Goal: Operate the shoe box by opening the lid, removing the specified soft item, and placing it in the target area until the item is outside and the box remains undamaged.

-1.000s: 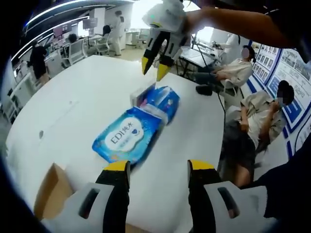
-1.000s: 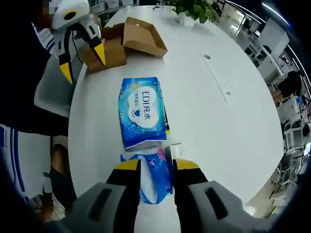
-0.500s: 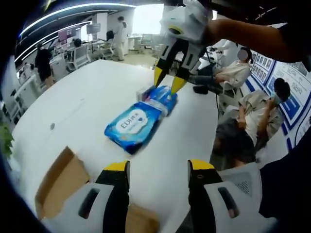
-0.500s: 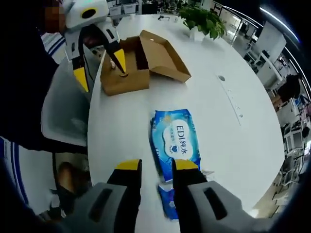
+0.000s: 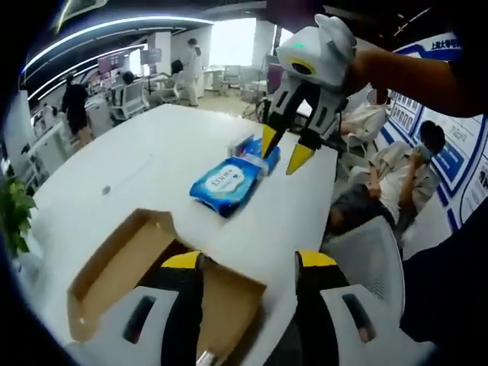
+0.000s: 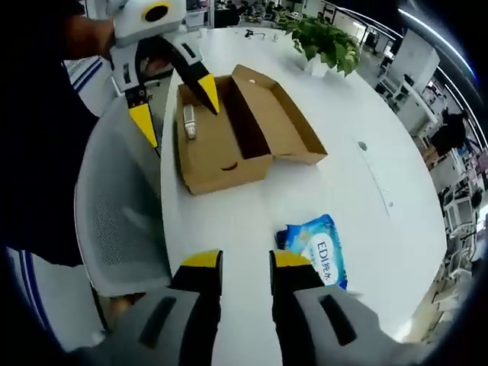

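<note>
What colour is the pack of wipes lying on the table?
Blue with a white label patch; the pack of wipes shows best in the right gripper view.

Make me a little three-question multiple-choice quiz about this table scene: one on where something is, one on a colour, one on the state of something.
1. Where is the blue wipes pack?
A. inside the box
B. on the white table, outside the box
C. on the chair

2. What colour are the tips of the left gripper?
A. yellow
B. red
C. green

3. What state is the cardboard shoe box in?
A. taped shut
B. crushed flat
C. open, lid folded back

Answers: 1 B, the pack lies flat on the tabletop apart from the box. 2 A, both tips are yellow. 3 C, the right gripper view shows its lid lying back and the interior exposed.
</note>
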